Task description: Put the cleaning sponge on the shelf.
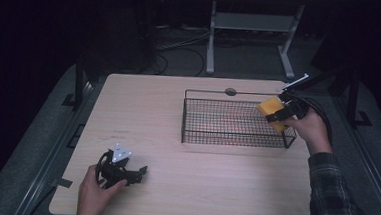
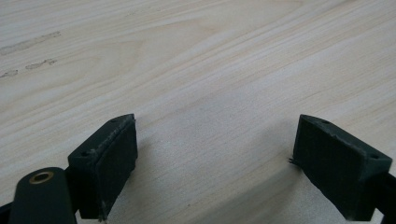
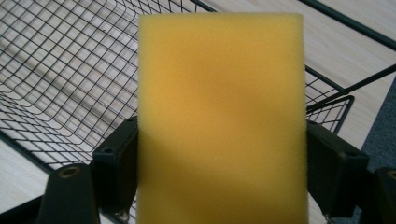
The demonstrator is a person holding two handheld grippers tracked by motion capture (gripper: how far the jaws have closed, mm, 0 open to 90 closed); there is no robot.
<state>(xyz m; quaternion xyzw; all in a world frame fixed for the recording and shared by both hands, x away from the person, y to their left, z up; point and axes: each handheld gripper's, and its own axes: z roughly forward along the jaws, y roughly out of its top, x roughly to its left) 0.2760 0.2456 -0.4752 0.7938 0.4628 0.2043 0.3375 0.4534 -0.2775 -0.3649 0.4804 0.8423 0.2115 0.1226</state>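
Observation:
A yellow sponge (image 1: 272,112) is held over the right end of a black wire basket (image 1: 227,122), with my right gripper (image 1: 281,114) shut on it. In the right gripper view the sponge (image 3: 219,116) stands as a tall yellow block between the two jaws, above the basket's mesh (image 3: 60,70). My left gripper (image 1: 142,170) rests on the table near the front left corner, held by a hand, pointing right. In the left gripper view its jaws stand wide apart, so the left gripper (image 2: 212,158) is open over bare wood with nothing between them.
The light wooden table (image 1: 173,186) has a round cable hole (image 1: 230,92) at its far edge behind the basket. A white desk frame (image 1: 253,26) and cables stand on the floor beyond. A dark arm or stand (image 1: 325,78) rises at the right.

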